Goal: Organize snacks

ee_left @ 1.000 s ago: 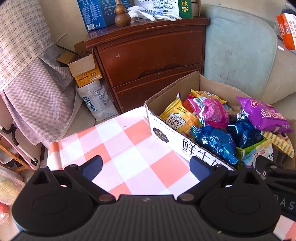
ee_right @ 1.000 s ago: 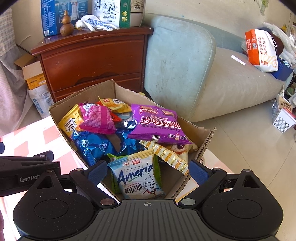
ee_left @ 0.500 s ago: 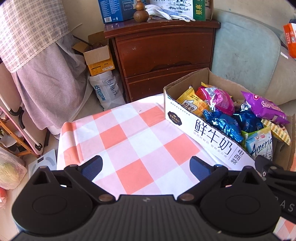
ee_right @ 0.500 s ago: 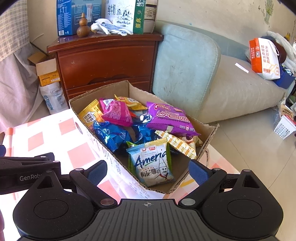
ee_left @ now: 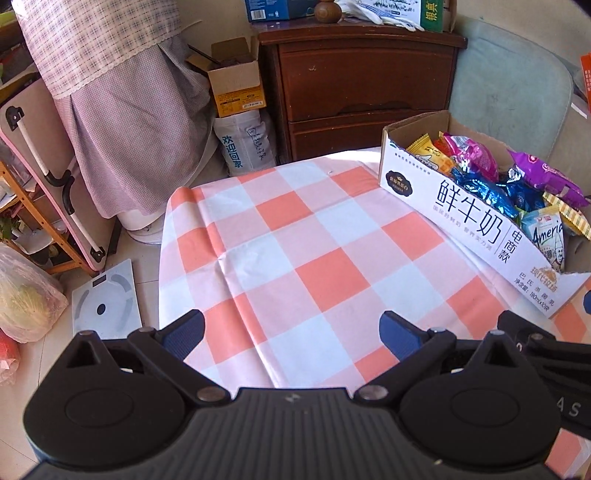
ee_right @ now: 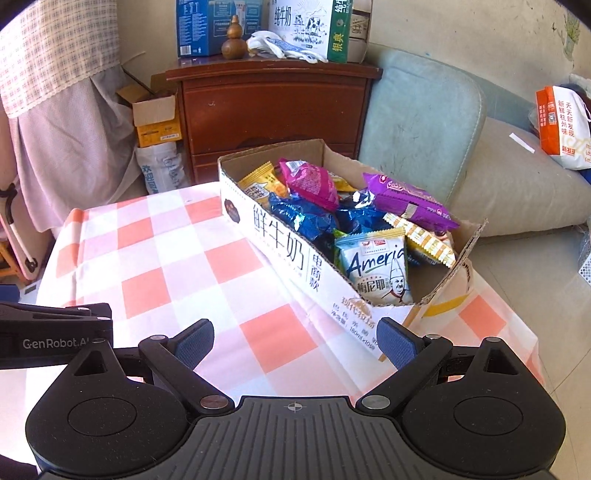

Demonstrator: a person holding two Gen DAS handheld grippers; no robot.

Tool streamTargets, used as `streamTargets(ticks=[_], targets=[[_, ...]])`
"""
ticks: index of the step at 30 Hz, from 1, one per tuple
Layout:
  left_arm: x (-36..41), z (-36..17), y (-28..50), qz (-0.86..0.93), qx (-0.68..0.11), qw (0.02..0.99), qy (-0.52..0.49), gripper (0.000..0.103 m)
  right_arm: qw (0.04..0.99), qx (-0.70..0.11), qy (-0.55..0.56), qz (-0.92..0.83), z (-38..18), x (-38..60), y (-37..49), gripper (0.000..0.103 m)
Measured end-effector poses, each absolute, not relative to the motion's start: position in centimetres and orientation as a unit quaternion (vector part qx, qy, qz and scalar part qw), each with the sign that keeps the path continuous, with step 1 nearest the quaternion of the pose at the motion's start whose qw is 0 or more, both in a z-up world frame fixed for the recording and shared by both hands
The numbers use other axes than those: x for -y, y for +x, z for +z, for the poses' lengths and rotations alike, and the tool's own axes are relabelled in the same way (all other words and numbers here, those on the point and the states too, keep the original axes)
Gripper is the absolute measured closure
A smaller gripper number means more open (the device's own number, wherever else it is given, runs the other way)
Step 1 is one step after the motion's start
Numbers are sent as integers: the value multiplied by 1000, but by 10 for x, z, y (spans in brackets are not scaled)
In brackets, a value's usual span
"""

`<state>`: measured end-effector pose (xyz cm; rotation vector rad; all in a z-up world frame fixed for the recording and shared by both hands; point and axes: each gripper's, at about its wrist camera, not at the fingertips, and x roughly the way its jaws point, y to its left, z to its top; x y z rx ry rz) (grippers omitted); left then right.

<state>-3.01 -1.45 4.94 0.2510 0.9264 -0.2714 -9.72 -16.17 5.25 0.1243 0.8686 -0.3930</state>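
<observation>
The snacks lie heaped in an open cardboard milk carton box (ee_right: 295, 254) that stands on the right part of a table covered by an orange-and-white checked tablecloth (ee_left: 295, 258). At the near end of the box a pale blue-and-green packet printed "America" (ee_right: 376, 266) leans upright against the cut front wall. Behind it sit crumpled blue foil packets (ee_right: 303, 218), a magenta packet (ee_right: 310, 181), a yellow packet (ee_right: 258, 184) at the far left corner, and a purple packet (ee_right: 406, 199) resting on top toward the right wall, with a yellow-striped wrapper (ee_right: 421, 236) under it. The box's near right corner is torn and splayed outward.

The right gripper (ee_right: 295, 343) hovers above the tablecloth just in front of the box's near end, its blue-padded fingers spread wide with nothing between them and touching nothing. The left gripper (ee_left: 291, 328) hangs over the bare checked cloth to the left of the box, jaws likewise fully apart and empty; the box shows at its right, well clear of its fingers.

Beyond the table stands a dark wooden drawer chest (ee_right: 273, 103) bearing a milk carton case (ee_right: 314, 26), a blue box (ee_right: 203, 26), a wooden gourd (ee_right: 234, 40) and white gloves (ee_right: 284, 46). A pale green sofa (ee_right: 424, 118) sits to the right, with an orange-and-white bag (ee_right: 561, 125) on it.
</observation>
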Motion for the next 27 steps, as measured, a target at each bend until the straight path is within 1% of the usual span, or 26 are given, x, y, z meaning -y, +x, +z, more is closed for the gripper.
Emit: streamTargets(ticks=[7,13,17,21,27], targets=[[-17,57,-26,-122,-436,886,101,3,884,-434,76,-158,24,138,-100,7],[-32,57,-26,-129,-436,886,96,3,878,-439,100,-160,-12,115,-100,7],[-40,59,-26,-134,-431,887,93,2,887,-420,104,-161,-34,98,-101,7],[-48,61,-26,-128,-421,893,97,2,904,-385,71,-170,-48,80,-104,0],[-55,61,-25,-126,-418,894,97,2,919,-348,66,-173,-54,72,-101,0]])
